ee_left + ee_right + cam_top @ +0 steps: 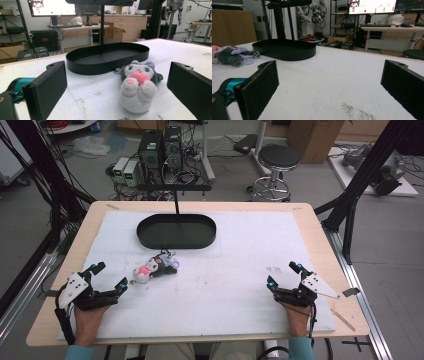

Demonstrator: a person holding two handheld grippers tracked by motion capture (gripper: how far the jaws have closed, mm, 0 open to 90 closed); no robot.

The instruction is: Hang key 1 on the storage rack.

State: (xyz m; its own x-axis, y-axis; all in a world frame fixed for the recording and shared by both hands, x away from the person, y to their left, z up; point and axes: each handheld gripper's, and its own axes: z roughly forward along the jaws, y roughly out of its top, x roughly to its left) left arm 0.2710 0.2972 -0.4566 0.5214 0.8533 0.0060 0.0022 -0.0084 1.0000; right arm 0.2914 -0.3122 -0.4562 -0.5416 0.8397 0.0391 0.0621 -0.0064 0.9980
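Note:
A small plush toy (154, 268), grey and white with a pink patch, lies on the white mat just in front of a black oval tray (176, 231). In the left gripper view the plush toy (138, 86) sits close ahead between the wide-apart jaws, with the tray (107, 58) behind it. My left gripper (110, 276) is open, a short way left of the toy. My right gripper (284, 274) is open near the table's right front, empty. In the right gripper view the toy (230, 55) lies far left and the tray (284, 50) beyond.
A black post (176, 202) rises from the tray's back rim. The white mat (240, 270) covers most of the wooden table (320, 227). Beyond the table stand computers (160, 147) and a stool (277, 160) on the floor.

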